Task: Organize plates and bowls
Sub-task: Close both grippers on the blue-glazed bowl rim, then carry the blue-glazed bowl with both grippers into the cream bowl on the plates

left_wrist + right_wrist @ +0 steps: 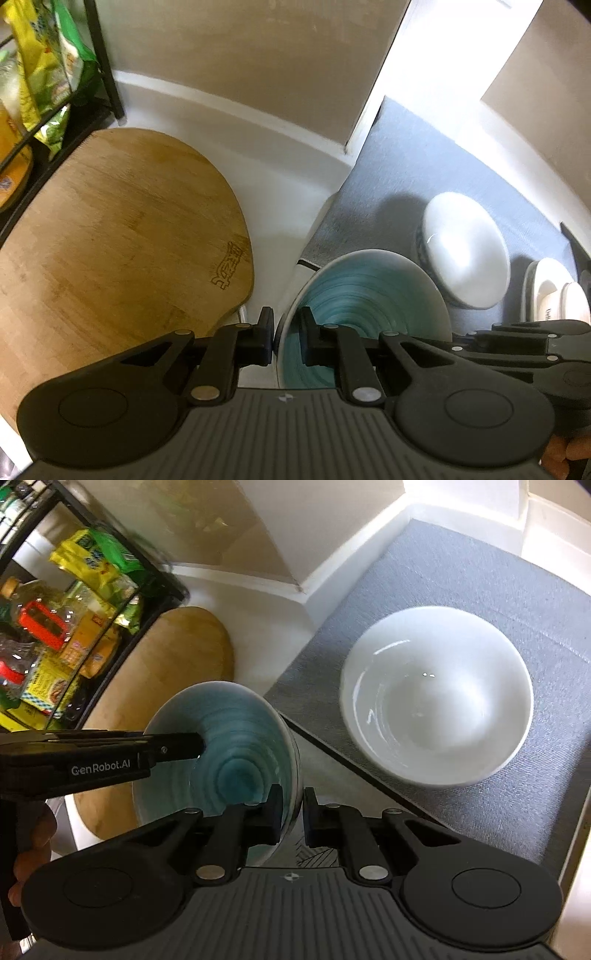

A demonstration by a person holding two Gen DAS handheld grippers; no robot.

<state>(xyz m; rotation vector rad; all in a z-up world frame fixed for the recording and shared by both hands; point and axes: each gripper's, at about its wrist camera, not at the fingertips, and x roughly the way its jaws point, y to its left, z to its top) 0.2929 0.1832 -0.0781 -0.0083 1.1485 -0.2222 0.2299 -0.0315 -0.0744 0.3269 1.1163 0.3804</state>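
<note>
Gripping: teal bowl (369,295) pinched at the rim from two sides, one finger inside and one outside each time.
Left gripper (286,338): clenched on near-left rim of teal bowl; bowl spreads ahead and to the right of its fingers.
Right gripper (291,812): clamped on right rim of teal bowl; bowl sits ahead-left of its fingers.
Bowl pose: tilted, inside facing both cameras; whether it touches the counter, cannot tell.
White bowl (436,698): ahead-right of right gripper, upright on grey mat (461,583), apart from teal bowl.
Cutting board (110,240): wooden, ahead-left of left gripper, flat on white counter (280,192).
Rack (66,635): black wire, far left of right gripper, snack packets and bottles inside.
More white dishes (554,291): far right of left gripper, blurred.
Hand (33,845): on left gripper handle, lower left of right wrist view.
</note>
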